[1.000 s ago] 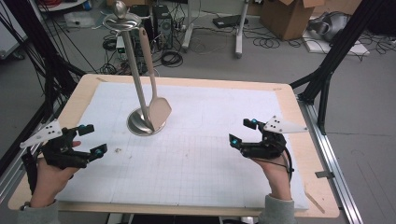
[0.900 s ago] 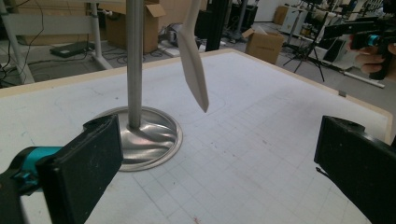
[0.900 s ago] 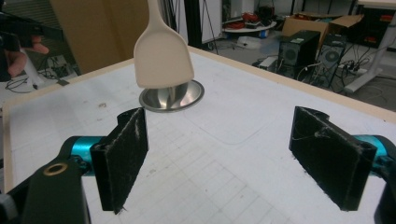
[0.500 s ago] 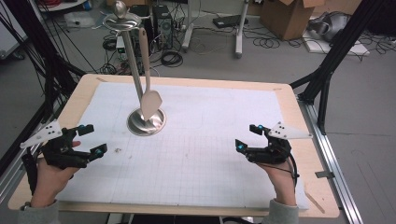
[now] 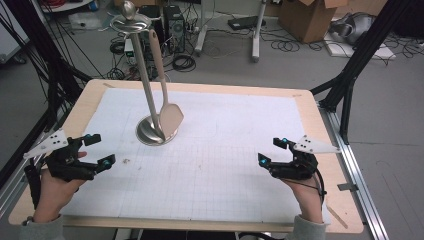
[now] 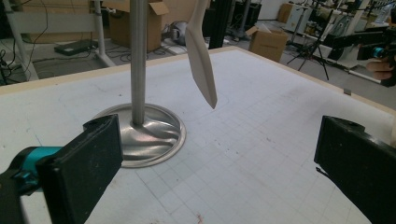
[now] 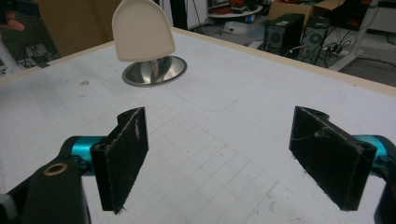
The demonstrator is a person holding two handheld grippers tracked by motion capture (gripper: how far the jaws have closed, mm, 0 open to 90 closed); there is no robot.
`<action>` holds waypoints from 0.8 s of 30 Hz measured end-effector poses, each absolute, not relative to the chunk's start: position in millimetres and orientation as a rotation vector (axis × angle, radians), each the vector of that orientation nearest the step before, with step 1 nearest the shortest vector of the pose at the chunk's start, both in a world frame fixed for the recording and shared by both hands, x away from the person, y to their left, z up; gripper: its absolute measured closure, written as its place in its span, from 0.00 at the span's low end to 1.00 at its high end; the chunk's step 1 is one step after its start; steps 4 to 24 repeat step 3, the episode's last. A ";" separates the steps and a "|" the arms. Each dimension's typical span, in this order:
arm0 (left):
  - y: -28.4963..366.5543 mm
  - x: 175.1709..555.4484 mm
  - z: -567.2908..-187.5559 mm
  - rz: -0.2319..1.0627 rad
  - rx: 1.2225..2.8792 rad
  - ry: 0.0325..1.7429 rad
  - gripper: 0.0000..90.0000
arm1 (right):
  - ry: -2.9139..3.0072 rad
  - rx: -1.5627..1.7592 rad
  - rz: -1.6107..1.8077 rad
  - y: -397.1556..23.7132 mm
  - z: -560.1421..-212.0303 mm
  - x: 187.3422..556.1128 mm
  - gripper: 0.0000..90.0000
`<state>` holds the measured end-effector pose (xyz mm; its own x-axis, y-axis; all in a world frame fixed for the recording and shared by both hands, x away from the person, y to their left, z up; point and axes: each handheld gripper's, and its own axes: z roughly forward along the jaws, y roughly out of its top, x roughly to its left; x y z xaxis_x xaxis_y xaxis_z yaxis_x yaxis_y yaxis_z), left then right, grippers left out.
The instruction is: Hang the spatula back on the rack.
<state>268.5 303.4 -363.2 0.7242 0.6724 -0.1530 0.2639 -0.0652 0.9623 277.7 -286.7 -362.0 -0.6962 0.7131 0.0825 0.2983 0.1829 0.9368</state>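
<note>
Gridded table mat (image 5: 225,165) was bare bar the stand (image 5: 145,82) w/ spatula (image 5: 167,107) hung — looked done — left gripper (image 5: 97,150) & right gripper (image 5: 272,150) both wide open, holding nothing.

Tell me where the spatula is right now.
In the high view the spatula hangs from the metal stand at the table's far left, its blade just above the stand's round base.

Cardboard boxes (image 5: 307,17) and cables (image 5: 285,46) on the floor behind.
</note>
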 end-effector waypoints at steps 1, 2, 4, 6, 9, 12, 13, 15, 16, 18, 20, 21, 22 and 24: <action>303.4 268.5 -363.2 0.397 1.645 0.767 0.02 | 2.092 0.953 1.522 -286.8 -362.1 277.7 0.21; 303.6 268.5 -363.3 0.397 1.644 0.767 0.02 | 2.094 0.957 1.521 -287.0 -362.4 277.7 0.21; 303.7 268.5 -363.2 0.398 1.644 0.767 0.02 | 2.093 0.951 1.521 -287.0 -363.0 278.5 0.21; 303.7 268.5 -363.2 0.398 1.644 0.767 0.02 | 2.093 0.951 1.521 -287.0 -363.0 278.5 0.21; 303.7 268.5 -363.2 0.398 1.644 0.767 0.02 | 2.093 0.951 1.521 -287.0 -363.0 278.5 0.21; 303.7 268.5 -363.2 0.398 1.644 0.767 0.02 | 2.093 0.951 1.521 -287.0 -363.0 278.5 0.21; 303.7 268.5 -363.2 0.398 1.644 0.767 0.02 | 2.093 0.951 1.521 -287.0 -363.0 278.5 0.21; 303.7 268.5 -363.2 0.398 1.644 0.767 0.02 | 2.093 0.951 1.521 -287.0 -363.0 278.5 0.21; 303.7 268.5 -363.2 0.398 1.644 0.767 0.02 | 2.093 0.951 1.521 -287.0 -363.0 278.5 0.21; 303.7 268.5 -363.2 0.398 1.644 0.767 0.02 | 2.093 0.951 1.521 -287.0 -363.0 278.5 0.21; 303.7 268.5 -363.2 0.398 1.644 0.767 0.02 | 2.093 0.951 1.521 -287.0 -363.0 278.5 0.21; 303.7 268.5 -363.2 0.398 1.644 0.767 0.02 | 2.093 0.951 1.521 -287.0 -363.0 278.5 0.21; 303.7 268.5 -363.2 0.398 1.644 0.767 0.02 | 2.093 0.951 1.521 -287.0 -363.0 278.5 0.21; 303.7 268.5 -363.2 0.398 1.644 0.767 0.02 | 2.093 0.951 1.521 -287.0 -363.0 278.5 0.21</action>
